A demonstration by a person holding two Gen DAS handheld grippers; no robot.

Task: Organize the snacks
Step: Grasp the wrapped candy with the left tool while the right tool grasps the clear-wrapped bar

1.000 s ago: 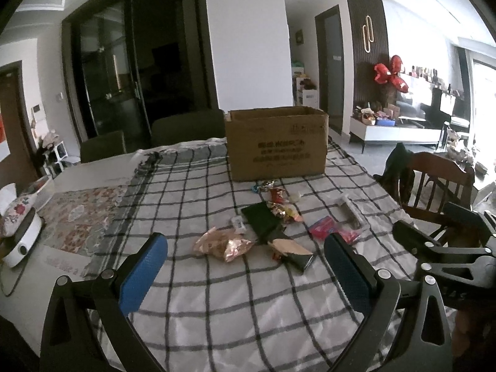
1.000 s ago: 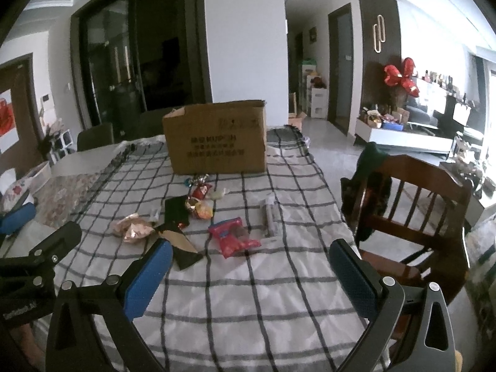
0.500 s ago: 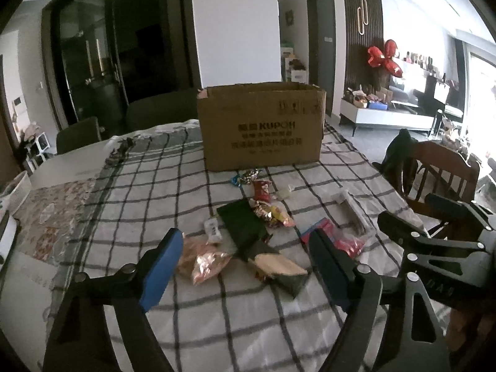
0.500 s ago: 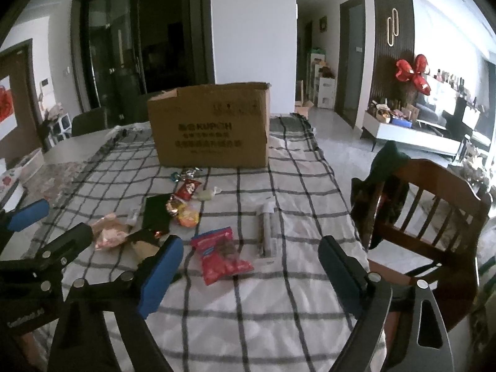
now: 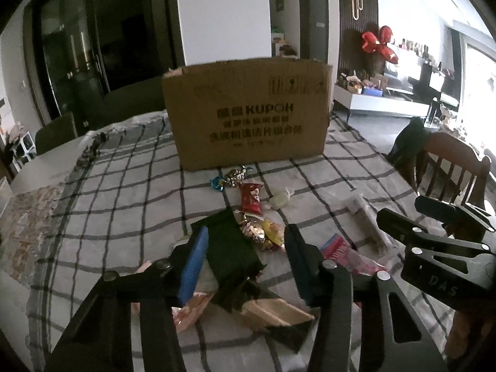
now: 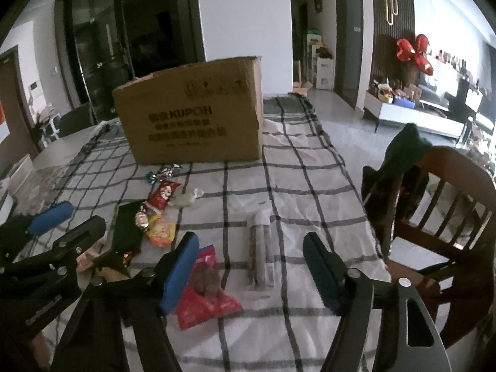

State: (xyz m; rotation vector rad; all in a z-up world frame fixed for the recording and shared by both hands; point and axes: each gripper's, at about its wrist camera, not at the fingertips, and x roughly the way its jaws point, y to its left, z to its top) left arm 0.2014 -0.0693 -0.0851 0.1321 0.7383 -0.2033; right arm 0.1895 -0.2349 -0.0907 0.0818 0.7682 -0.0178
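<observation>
Loose snacks lie on the checked tablecloth [image 5: 124,204] in front of a brown cardboard box [image 5: 248,114] [image 6: 192,117]. My left gripper [image 5: 246,257] hovers low over a dark green packet [image 5: 229,248]; its jaws are closing, with the packet between them and the pads clear of it. My right gripper [image 6: 251,263] is closing too, over a long clear packet [image 6: 260,248], with a red bag [image 6: 204,291] by its left finger. A small red packet [image 5: 250,197], a yellow packet [image 5: 269,232] and a tan wedge packet [image 5: 276,310] lie nearby.
A wooden chair [image 6: 434,201] with a dark garment [image 6: 406,148] over its back stands at the table's right edge. A floral mat [image 5: 28,217] covers the table's left side. Dark chairs and glass doors stand behind the box.
Both grippers have come forward and down toward the snacks, and the box looms larger. Both pairs of jaws have narrowed from wide open.
</observation>
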